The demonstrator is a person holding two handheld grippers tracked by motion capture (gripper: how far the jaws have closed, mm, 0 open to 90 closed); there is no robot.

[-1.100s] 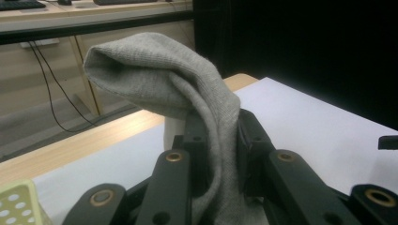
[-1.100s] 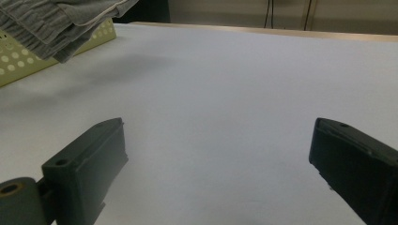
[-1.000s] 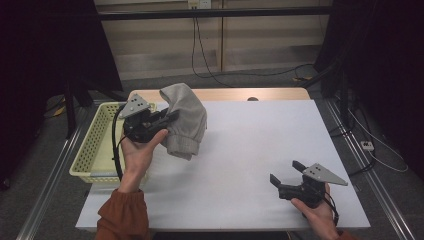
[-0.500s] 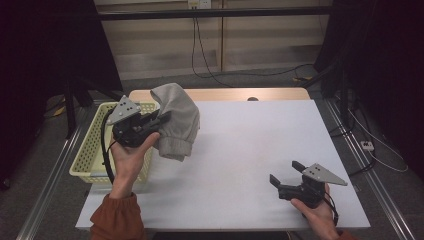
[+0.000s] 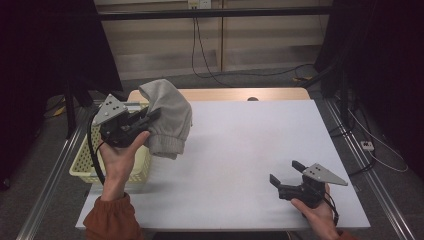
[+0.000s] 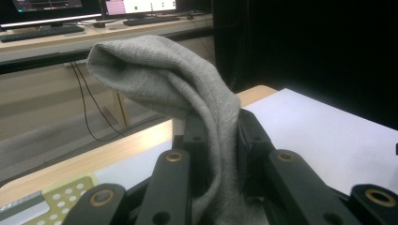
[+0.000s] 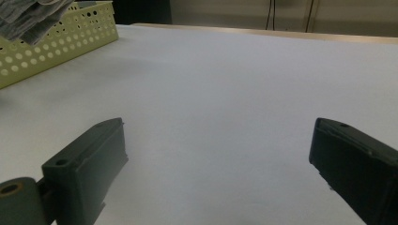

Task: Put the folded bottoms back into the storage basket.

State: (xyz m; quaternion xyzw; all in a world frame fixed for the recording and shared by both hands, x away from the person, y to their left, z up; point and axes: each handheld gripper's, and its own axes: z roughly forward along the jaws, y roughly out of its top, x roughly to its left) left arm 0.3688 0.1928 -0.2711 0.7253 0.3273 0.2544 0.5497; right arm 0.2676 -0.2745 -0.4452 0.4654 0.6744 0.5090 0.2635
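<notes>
The white table (image 5: 235, 150) takes up the middle and lower part of the high view, with a strip of bare wood along its far edge. At its left edge, in the left middle of the frame, stands a pale yellow perforated basket (image 5: 82, 167); in the right gripper view the same basket sits in the upper left corner.

A grey cloth (image 5: 167, 117) hangs in the upper left of the high view, lifted off the table and just right of the basket. Its top folds over into a rounded hump and its lower end droops free above the tabletop. In the left gripper view it rises from the bottom centre of the frame and bends toward the upper left.

The left gripper (image 5: 145, 119) is held in a hand with an orange sleeve, left of centre in the high view. Its jaws are narrow and pinch the cloth between their pads, as the left gripper view shows plainly.

The right gripper (image 5: 286, 172) rests low over the table in the lower right of the high view. Its jaws stand wide apart with only bare tabletop between them.
</notes>
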